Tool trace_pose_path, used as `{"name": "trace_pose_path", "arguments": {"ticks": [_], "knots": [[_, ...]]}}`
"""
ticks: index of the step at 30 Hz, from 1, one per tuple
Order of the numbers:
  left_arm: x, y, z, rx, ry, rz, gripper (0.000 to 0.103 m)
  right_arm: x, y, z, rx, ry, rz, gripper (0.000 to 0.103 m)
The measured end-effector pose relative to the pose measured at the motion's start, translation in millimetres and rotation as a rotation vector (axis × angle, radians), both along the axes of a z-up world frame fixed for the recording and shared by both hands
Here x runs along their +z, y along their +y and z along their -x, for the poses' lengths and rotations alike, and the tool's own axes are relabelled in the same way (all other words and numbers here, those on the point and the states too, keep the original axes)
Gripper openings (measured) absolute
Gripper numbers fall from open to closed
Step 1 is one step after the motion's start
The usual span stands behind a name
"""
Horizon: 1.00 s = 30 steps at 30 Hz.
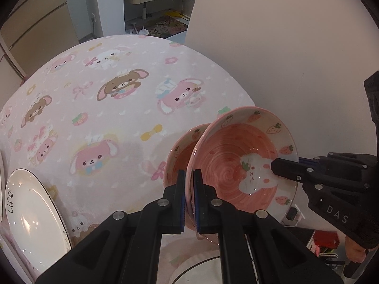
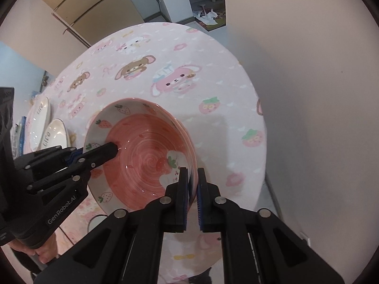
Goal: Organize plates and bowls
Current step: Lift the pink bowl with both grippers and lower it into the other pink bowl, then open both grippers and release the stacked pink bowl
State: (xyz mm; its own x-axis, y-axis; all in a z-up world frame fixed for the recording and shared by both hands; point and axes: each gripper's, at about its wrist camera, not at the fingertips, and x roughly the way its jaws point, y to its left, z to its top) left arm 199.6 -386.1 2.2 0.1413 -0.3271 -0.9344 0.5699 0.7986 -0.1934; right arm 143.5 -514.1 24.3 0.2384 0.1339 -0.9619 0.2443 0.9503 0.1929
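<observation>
Both the left gripper (image 1: pixel 189 177) and right gripper (image 2: pixel 192 176) clench opposite rims of a pink strawberry-patterned ceramic bowl (image 1: pixel 239 163). A matching bowl (image 1: pixel 181 151) sits beneath (partly hidden), above the pink cartoon-print tablecloth (image 1: pixel 118 108).

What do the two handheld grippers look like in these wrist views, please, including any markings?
Both are matte black plastic with silver round bolts and blue pads lining the fingers. The left gripper bears white "GenRobot.AI" lettering on its body, seen from the right wrist view; the right gripper shows "DAS" on its side. A dark sleeve appears behind it.
</observation>
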Motion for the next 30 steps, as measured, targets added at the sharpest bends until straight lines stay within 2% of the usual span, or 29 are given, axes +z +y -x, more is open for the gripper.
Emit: {"name": "trace_pose_path", "arguments": {"ticks": [7,10,13,15,23,27,30], "knots": [[-8,3,-5,0.002,0.018,-0.018,0.006,-13,0,-1,0.01,0.008,-0.037,0.007],[-3,6,-6,-0.012,0.041,-0.034,0.006,-12,3,-1,0.018,-0.006,-0.016,0.006],[8,13,-8,-0.004,-0.012,-0.042,0.007,-13,1,-2,0.011,-0.012,-0.026,0.007],[7,18,-11,0.003,0.006,-0.048,0.007,-13,1,-3,0.018,-0.015,-0.018,0.005],[8,33,-7,0.002,0.034,-0.014,0.007,-14,-3,-2,0.012,-0.009,-0.052,0.005],[25,36,5,-0.023,-0.05,-0.022,0.007,-7,0,5,0.029,-0.029,-0.037,0.006],[42,43,10,-0.011,-0.063,0.033,0.007,6,9,14,0.071,-0.066,-0.026,0.006]]}}
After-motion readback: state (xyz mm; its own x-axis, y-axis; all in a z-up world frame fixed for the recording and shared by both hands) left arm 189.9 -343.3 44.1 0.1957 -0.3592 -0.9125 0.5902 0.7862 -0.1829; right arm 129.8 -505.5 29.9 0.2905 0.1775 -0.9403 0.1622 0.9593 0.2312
